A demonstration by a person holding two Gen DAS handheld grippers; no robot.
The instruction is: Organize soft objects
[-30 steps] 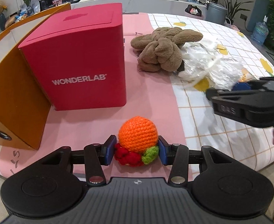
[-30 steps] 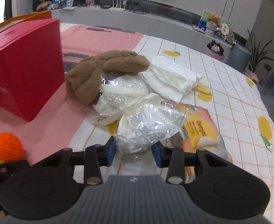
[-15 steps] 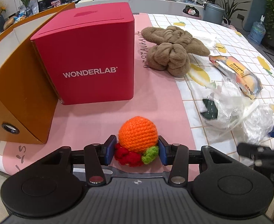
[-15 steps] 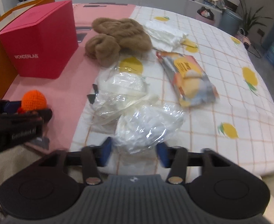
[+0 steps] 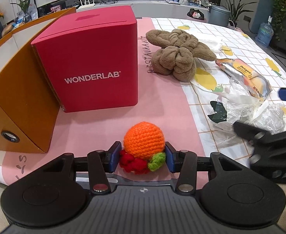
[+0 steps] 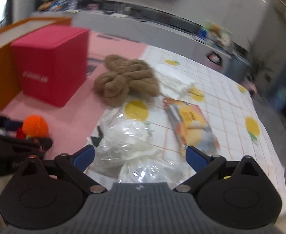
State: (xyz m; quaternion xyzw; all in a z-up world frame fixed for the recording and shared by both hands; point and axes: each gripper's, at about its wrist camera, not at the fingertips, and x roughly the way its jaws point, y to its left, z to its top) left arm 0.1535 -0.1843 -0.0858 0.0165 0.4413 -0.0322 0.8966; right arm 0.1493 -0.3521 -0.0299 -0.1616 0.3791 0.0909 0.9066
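Observation:
A crocheted orange ball (image 5: pixel 143 143) with red and green knitted bits is clamped in my left gripper (image 5: pixel 143 156), held just above the pink cloth near the table's front edge. My right gripper (image 6: pixel 141 154) has its jaws opening wide. A crumpled clear plastic bag (image 6: pixel 131 146) lies between them on the checked cloth, and the blue pads (image 6: pixel 84 155) stand clear of it. A brown plush towel bundle (image 5: pixel 178 56) sits further back in the middle. A foil snack packet (image 6: pixel 193 124) lies to the right of the bag.
A red WONDERLAB box (image 5: pixel 92 58) stands at the left against a taller orange box (image 5: pixel 20 97). White folded plastic (image 6: pixel 174 78) lies behind the brown bundle. The right wrist view is blurred. The table edge runs close under both grippers.
My right gripper held the plastic bag, pulled it from beside the brown bundle toward the front edge, then spread its jaws off it. The left gripper kept its grip on the orange ball.

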